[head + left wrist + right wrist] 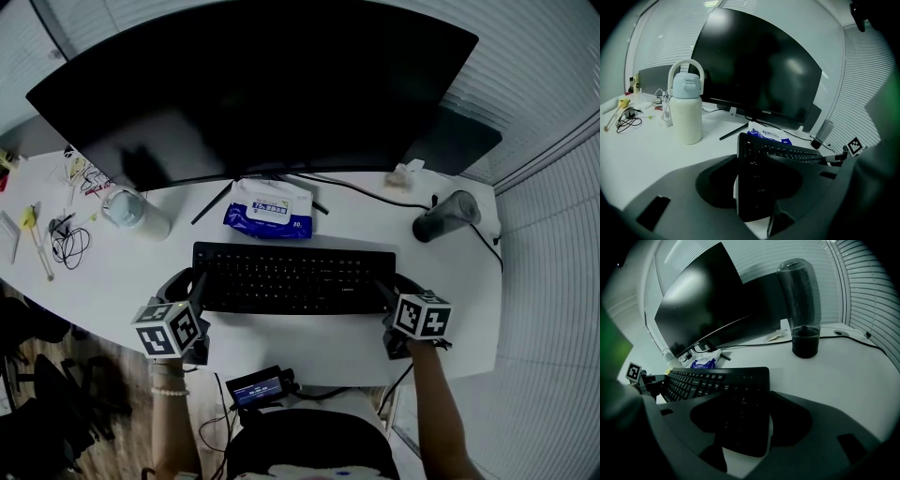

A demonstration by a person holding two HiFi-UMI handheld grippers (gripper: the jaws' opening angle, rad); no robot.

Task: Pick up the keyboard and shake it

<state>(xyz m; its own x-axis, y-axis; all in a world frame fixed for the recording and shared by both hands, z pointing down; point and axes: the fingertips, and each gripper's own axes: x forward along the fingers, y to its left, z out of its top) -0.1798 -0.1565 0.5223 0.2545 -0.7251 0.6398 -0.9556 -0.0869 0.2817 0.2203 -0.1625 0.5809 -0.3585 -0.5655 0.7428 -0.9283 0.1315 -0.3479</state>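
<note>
The keyboard (293, 278) lies flat across the near middle of the white desk (112, 272), just in front of the pack of wipes (270, 208) and the big dark monitor (262, 84); the left gripper (195, 292) sits at its left end and the right gripper (392, 298) at its right end; in the left gripper view the short end of the board stands between the two jaws, which press in on its far and near edges, and the right gripper view shows the same at the other end, so both read as clenched on the board, though a thin sliver of desk shows beside one jaw in each; the step in hand looks like the grasp just before the lift, with the board seemingly not yet off the desk; the next move calls for both ends to rise together and level, clear of the white bottle (686, 110) on the far left and the dark tumbler (804, 305) on the far right, before any shaking
</note>
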